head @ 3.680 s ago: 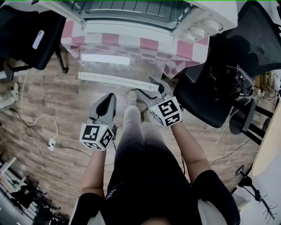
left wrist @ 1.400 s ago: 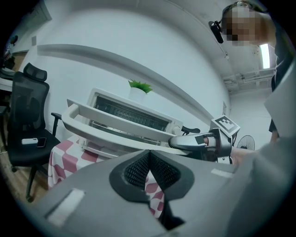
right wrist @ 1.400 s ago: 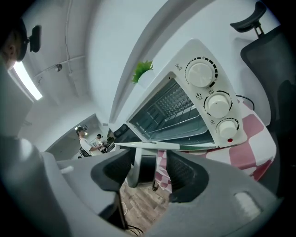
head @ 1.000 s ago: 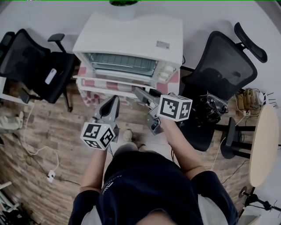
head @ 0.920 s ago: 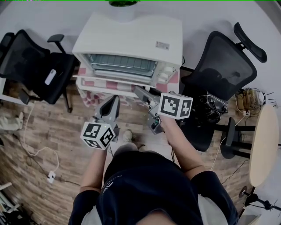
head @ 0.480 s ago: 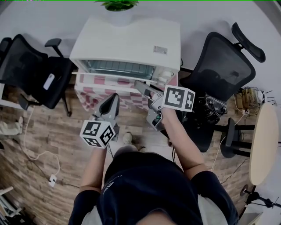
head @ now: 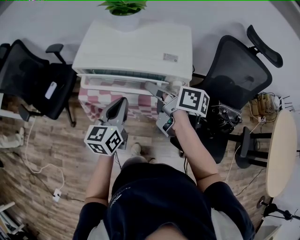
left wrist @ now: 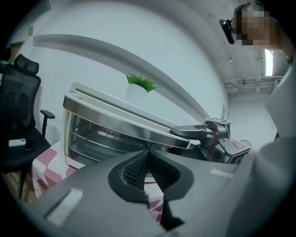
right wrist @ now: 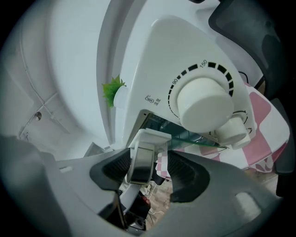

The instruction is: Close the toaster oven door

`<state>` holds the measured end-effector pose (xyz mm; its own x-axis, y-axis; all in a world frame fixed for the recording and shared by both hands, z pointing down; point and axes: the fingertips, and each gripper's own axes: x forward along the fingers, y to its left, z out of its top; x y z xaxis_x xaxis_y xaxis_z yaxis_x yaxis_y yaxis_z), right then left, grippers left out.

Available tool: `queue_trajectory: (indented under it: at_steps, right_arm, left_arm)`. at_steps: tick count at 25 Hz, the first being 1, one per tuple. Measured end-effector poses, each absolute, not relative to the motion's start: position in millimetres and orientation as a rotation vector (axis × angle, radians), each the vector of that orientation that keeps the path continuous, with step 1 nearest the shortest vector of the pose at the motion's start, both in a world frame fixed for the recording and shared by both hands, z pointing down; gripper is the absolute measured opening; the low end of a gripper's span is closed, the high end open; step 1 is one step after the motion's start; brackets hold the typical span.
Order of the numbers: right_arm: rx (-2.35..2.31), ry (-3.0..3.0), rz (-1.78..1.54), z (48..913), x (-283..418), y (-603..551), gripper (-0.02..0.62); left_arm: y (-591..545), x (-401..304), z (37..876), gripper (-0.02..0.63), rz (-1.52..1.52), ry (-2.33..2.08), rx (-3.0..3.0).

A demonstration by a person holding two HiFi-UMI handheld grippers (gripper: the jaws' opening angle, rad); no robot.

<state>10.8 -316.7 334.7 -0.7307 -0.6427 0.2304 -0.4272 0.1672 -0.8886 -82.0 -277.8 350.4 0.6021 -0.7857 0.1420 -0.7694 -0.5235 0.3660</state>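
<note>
The white toaster oven (head: 136,47) stands on a table with a pink checked cloth (head: 136,101). Its glass door (left wrist: 106,139) is tilted up, nearly against the oven front, with a narrow gap at the top. My right gripper (head: 153,88) is at the right end of the door handle (right wrist: 143,155). The handle lies between the jaws and rests against the left pad, with a gap to the right pad. The oven's dials (right wrist: 203,102) are just above it. My left gripper (head: 123,101) hangs shut and empty in front of the cloth, apart from the oven.
Black office chairs stand left (head: 28,75) and right (head: 239,75) of the oven table. A small potted plant (head: 123,7) sits behind the oven. A round table edge (head: 283,150) is at the far right. Cables lie on the wooden floor (head: 42,140).
The door has swung up from lying flat open to nearly closed. My right gripper rose and moved forward with the handle. The left gripper barely moved.
</note>
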Motion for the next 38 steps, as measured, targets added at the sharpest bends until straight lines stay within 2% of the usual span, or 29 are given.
queue_trajectory:
  at_steps: [9, 28, 38]
  right_arm:
    - [-1.013, 2.173, -1.618, 330, 16, -330, 0.261]
    - [-1.1, 2.232, -1.445, 325, 45, -306, 0.273]
    - [-1.162, 2.27, -1.358, 326, 55, -277, 0.2]
  left_arm:
    - [-289, -78, 348, 0.038, -0.053, -1.228, 2.419]
    - [-281, -71, 333, 0.002, -0.093, -1.228, 2.465]
    - [-262, -67, 328, 0.014, -0.112, -1.234, 2.456]
